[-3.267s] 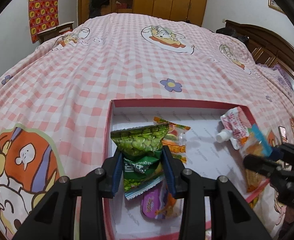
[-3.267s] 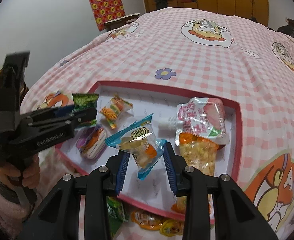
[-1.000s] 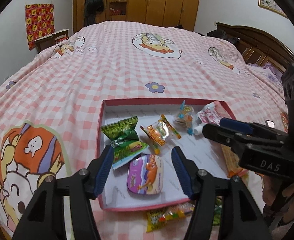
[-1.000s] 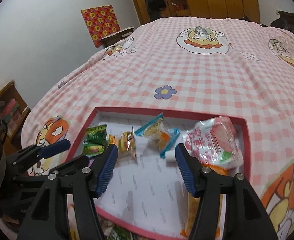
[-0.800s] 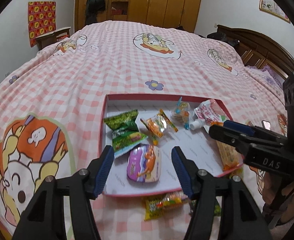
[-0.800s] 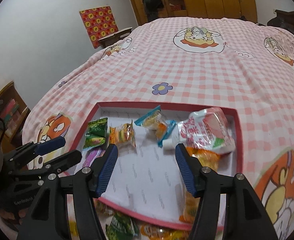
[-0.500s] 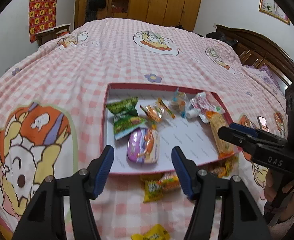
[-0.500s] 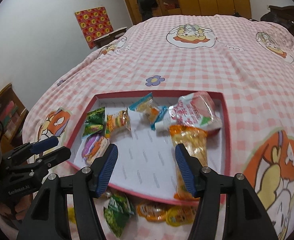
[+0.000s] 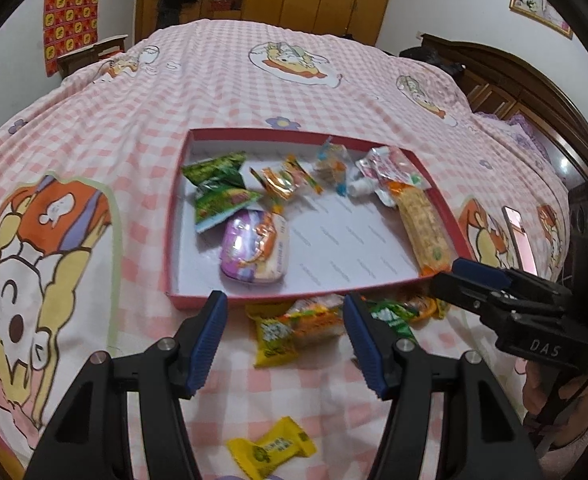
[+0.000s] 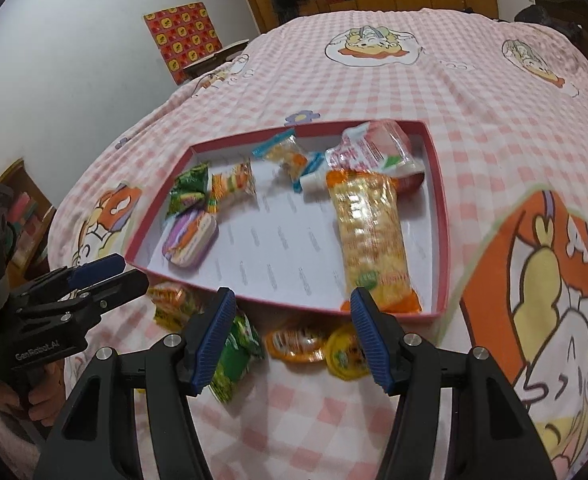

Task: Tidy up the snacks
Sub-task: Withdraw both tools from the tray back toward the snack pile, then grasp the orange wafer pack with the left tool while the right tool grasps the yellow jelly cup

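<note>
Both grippers have drawn back from the shallow red-rimmed cardboard tray (image 9: 176, 216) since the earlier views, where each held a packet over it; those packets now lie inside. The left gripper (image 9: 285, 342) hangs with jaws apart and empty above a yellow-and-orange crinkly snack packet (image 9: 294, 326) lying on the pink checked bedspread (image 9: 142, 92), just outside the tray's near rim. The right gripper (image 10: 292, 338), likewise parted and holding nothing, hovers over a green foil packet (image 10: 236, 354) and two round orange jelly cups (image 10: 313, 348) beside it.

The step in hand seems to be picking up the next loose snacks. Done well, each gripper would come down square over one packet and pinch its body, not the slippery sealed edge (foil slides easily). A small yellow wrapped sweet (image 9: 272, 446) lies nearer the camera, apart from the others.
</note>
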{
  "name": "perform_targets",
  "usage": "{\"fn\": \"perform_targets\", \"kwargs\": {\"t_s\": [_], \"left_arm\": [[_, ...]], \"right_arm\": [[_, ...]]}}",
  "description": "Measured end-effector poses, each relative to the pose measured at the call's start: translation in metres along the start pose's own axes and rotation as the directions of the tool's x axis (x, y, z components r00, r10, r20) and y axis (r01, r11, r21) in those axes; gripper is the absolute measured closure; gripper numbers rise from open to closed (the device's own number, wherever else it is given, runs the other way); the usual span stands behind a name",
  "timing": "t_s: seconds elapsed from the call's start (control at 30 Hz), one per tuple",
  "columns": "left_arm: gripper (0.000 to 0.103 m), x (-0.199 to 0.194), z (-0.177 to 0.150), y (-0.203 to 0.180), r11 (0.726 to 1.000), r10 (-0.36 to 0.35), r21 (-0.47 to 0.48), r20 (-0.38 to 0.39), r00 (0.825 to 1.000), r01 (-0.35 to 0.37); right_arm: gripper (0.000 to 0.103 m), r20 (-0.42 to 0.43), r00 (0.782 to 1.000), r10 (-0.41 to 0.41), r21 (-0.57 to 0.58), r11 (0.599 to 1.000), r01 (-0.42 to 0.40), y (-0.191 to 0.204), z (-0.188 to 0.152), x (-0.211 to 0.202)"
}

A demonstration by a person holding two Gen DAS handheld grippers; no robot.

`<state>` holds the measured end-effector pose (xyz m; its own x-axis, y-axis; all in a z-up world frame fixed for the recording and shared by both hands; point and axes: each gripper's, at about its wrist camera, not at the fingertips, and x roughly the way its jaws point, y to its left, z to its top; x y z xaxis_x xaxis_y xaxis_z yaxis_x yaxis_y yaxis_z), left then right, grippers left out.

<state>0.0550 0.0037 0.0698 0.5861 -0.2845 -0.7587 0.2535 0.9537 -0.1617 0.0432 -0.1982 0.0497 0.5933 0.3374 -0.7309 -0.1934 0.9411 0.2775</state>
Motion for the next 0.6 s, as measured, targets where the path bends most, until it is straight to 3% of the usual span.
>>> {"fn": "perform_targets", "kwargs": {"t_s": [0.47,0.53,0.6], "left_arm": [[0.04,0.017,-0.011,-0.022,0.999,-0.028,0.039,-0.009,1.0,0.028],[0.045,0.019,-0.011,-0.024,0.999,-0.025,0.044,-0.003,1.0,0.025],[0.056,0.022,-0.011,-0.025,0.998,-0.028,0.056,-0.005,1.0,0.029]], "right_arm": [[0.042,-0.002,0.999,-0.036,0.004,0.999,0.036,-0.012,-0.022,-0.012],[0.042,-0.004,0.999,-0.04,0.008,0.999,0.04,-0.016,-0.024,-0.012],[0.042,-0.007,0.999,-0.035,0.02,0.999,0.035,-0.021,-0.026,-0.011]]}}
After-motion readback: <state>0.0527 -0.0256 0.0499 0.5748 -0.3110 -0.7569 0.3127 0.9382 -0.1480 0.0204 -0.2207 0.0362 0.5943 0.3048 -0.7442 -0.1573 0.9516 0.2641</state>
